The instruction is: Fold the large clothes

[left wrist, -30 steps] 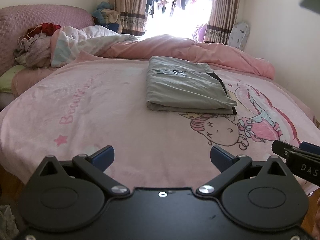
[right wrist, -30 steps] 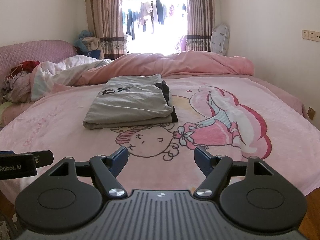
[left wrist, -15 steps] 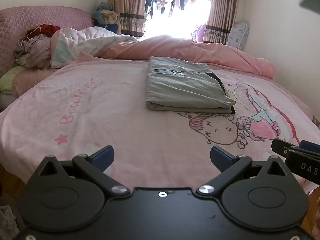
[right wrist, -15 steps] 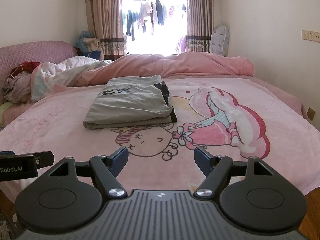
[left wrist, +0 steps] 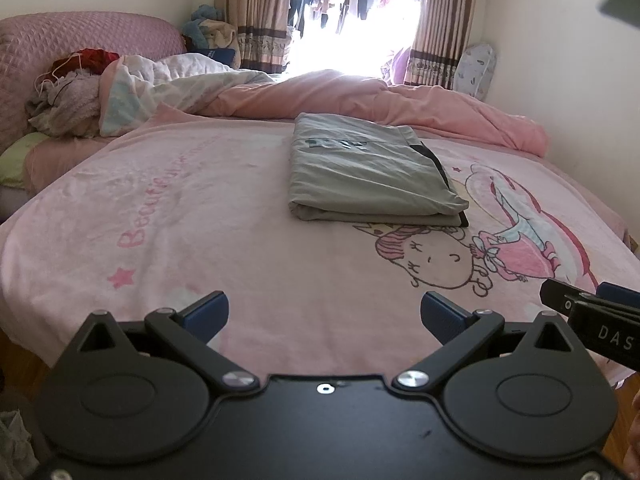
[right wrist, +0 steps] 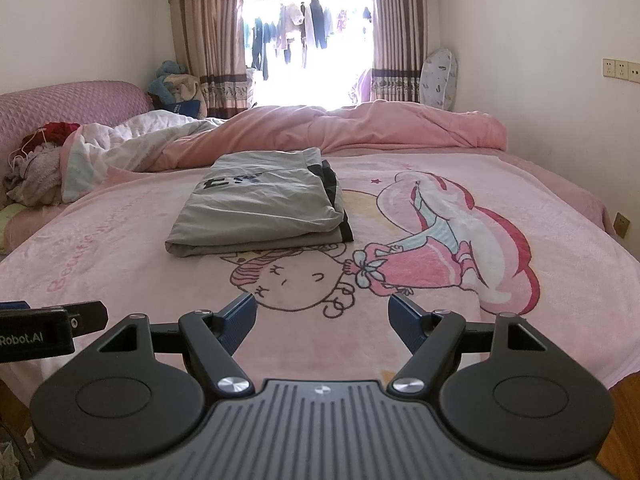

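**Neatly folded grey garment lies mid-bed, both grippers spread and empty**

Squarely on the pink blanket (left wrist: 200, 216) rests the grey folded garment (left wrist: 368, 176), a flat rectangle whose long axis runs away from the cameras toward the window (right wrist: 308, 32). Its thick folded edge faces the near side of the bed, and the dark printed lettering sits at the far end. A black trim strip shows along its right side, next to the cartoon print (right wrist: 420, 248) on the blanket.

Beyond it, a rumpled pink duvet (right wrist: 400, 128) stretches across the far side of the bed, just past the garment's far end. A heap of clothes (left wrist: 68, 96) sits at the far left against the quilted headboard (left wrist: 80, 36). Curtains (right wrist: 208, 40) flank the window.

The left gripper (left wrist: 324, 312) hangs over the near edge of the blanket with its blue fingers (left wrist: 208, 310) wide apart, nothing between them. The right gripper (right wrist: 322, 316) likewise has its jaws spread and holds nothing. The garment lies well ahead of both, touching neither: slightly right of centre from the left gripper, left of centre from the right. Bare blanket lies between.
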Demonstrator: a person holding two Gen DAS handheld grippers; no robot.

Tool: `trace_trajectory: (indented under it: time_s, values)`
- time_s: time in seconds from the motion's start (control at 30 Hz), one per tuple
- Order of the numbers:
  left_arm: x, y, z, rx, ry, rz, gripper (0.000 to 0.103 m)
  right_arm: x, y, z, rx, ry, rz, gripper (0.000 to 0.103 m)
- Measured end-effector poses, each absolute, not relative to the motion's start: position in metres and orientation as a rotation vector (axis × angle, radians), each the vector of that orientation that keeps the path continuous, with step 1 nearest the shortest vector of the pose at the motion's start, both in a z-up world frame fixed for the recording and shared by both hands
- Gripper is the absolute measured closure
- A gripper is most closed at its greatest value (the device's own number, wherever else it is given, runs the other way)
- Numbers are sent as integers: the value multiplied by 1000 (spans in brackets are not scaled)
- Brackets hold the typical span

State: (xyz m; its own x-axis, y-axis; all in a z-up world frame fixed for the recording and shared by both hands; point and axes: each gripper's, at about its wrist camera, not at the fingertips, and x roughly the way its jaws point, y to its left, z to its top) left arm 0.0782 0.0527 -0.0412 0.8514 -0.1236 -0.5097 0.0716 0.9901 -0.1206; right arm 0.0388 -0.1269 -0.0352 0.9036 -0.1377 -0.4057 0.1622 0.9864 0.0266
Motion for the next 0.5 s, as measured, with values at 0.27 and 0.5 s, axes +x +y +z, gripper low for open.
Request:
trace_trajectory:
  time_s: [0.27,0.5]
  values:
    - [78,53,-41,-99,544,-103,0,38,-127,-37,58,419,-153,15]
    - [77,52,-41,-89,536,-98,0,39,-127,-37,61,424,-155,15]
